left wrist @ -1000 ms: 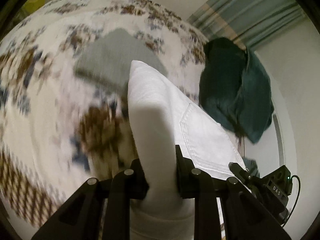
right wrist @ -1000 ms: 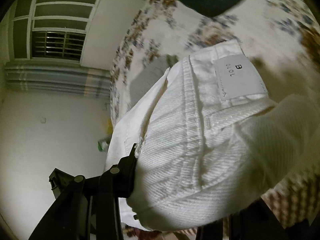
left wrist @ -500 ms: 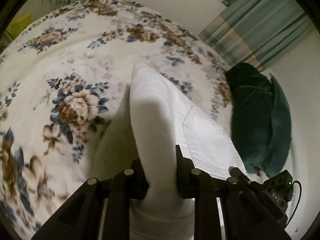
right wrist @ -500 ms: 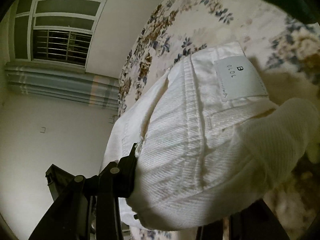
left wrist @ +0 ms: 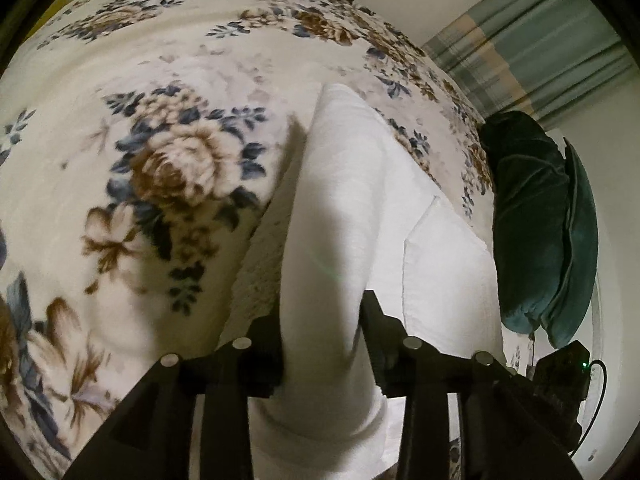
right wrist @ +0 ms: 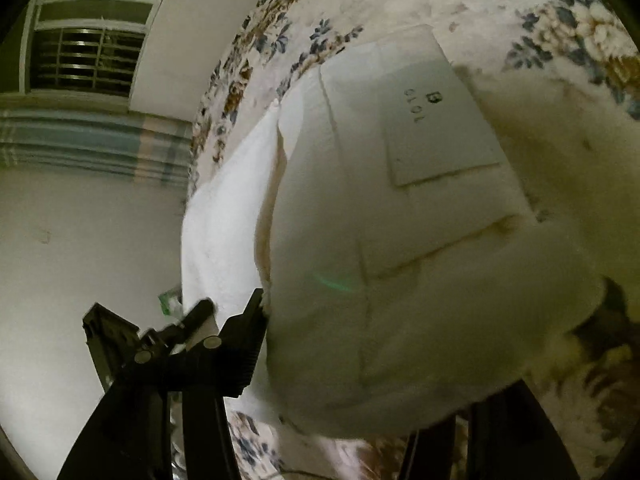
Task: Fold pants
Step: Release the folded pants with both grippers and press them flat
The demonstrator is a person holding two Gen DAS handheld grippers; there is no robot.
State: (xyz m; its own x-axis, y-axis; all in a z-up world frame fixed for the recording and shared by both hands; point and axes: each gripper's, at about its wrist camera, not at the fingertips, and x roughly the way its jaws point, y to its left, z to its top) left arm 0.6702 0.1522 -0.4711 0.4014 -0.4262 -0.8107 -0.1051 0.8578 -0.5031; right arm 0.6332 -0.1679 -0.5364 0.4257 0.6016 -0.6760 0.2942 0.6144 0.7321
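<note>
White pants folded on floral bed; both jaws just opening — cloth between, grip loosening.

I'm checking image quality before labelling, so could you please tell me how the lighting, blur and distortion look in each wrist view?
Left wrist view: dim warm light, strong fisheye bulge, floral blanket smeared at the lower left, a shadow down the white pants, faint green glare streak. Right wrist view: the pants fill the frame, soft and yellowish, the label lettering blurred, dark vignette corners, bright wall at left.
</note>
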